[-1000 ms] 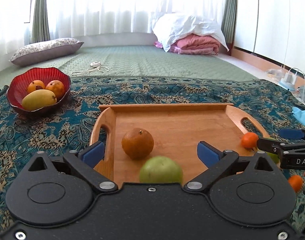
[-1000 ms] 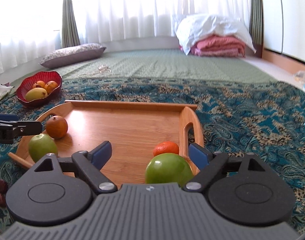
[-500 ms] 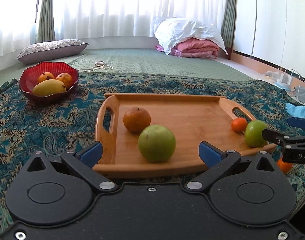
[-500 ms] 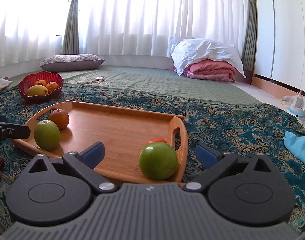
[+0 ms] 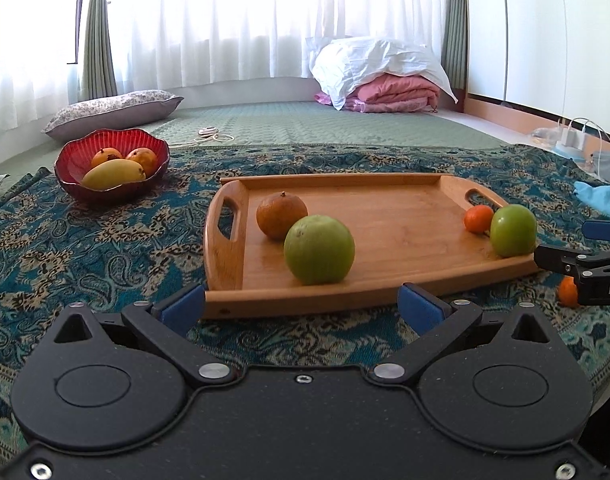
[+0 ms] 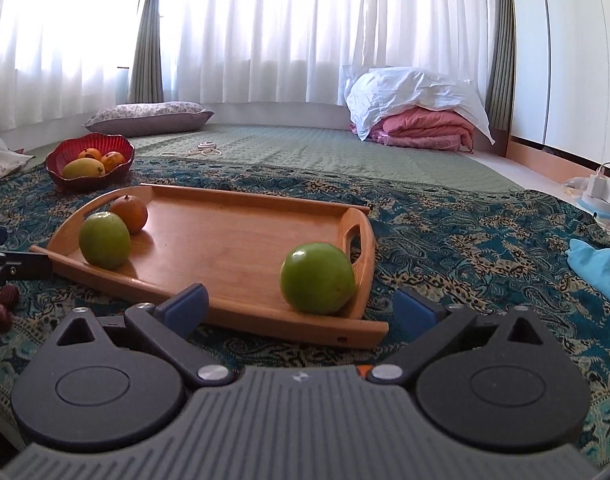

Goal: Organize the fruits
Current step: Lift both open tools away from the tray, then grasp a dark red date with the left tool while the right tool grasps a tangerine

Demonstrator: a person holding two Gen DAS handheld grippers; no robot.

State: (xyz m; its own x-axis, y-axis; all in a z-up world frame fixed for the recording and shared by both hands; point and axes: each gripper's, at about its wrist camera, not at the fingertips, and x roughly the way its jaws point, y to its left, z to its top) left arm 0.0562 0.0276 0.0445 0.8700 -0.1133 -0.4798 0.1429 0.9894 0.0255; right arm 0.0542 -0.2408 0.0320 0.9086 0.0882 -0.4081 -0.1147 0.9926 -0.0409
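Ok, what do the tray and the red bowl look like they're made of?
Tray: looks like wood, possibly bamboo; warm tan with fine straight grain, a soft satin sheen and cut-out handles.
Red bowl: probably glass or glazed ceramic, though plastic can't be ruled out; glossy deep red, with a ribbed, scalloped rim that catches the light.

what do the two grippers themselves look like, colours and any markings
The left gripper has a smooth, speckled black body with two round discs, silver pivot screws, black linkage arms and blue finger pads. The right gripper matches, but its centre housing is ribbed grey with a small orange spot. Seen from the left camera, its side shows white letters "DA". No cables or sleeves visible.
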